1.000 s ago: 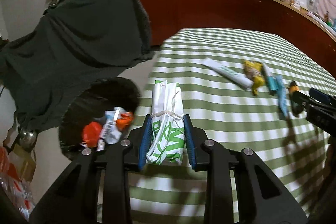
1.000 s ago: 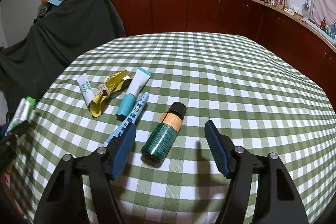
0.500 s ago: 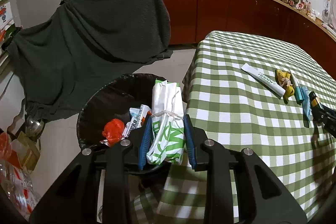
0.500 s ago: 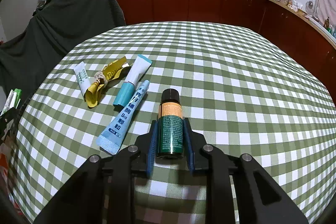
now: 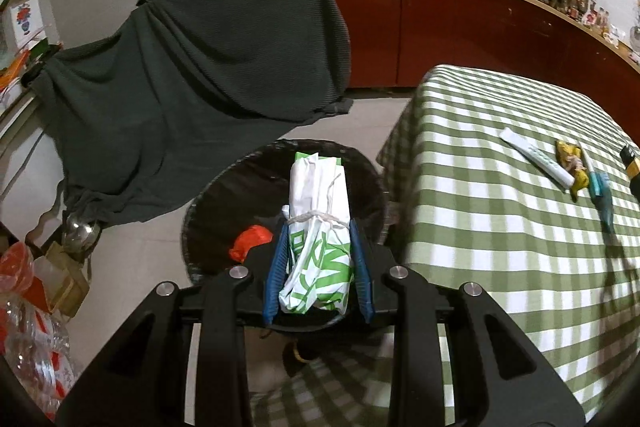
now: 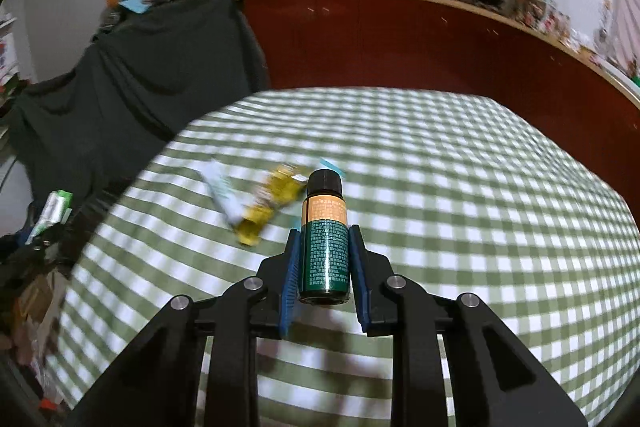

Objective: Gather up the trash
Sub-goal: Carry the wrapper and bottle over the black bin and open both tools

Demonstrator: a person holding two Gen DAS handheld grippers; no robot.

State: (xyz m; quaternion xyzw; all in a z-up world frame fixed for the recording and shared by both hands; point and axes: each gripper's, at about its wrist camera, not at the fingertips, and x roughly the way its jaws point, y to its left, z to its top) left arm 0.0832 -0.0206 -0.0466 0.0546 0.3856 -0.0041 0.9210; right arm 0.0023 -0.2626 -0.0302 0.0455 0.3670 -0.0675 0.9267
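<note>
My left gripper (image 5: pixel 319 263) clamps a white-and-green bundle tied with string (image 5: pixel 318 227) above the black-lined trash bin (image 5: pixel 208 211); the bundle hides most of the bin's contents, leaving only a red scrap (image 5: pixel 250 245) showing to its left. My right gripper (image 6: pixel 324 263) pinches a green bottle with a black cap (image 6: pixel 324 239), tilted downward over the green checked tablecloth (image 6: pixel 480 207). Beyond the bottle, a white tube (image 6: pixel 222 193) and a yellow wrapper (image 6: pixel 268 211) lie blurred; a teal item behind the cap is barely discernible. Dark cloth (image 5: pixel 192 75) drapes beyond the bin.
</note>
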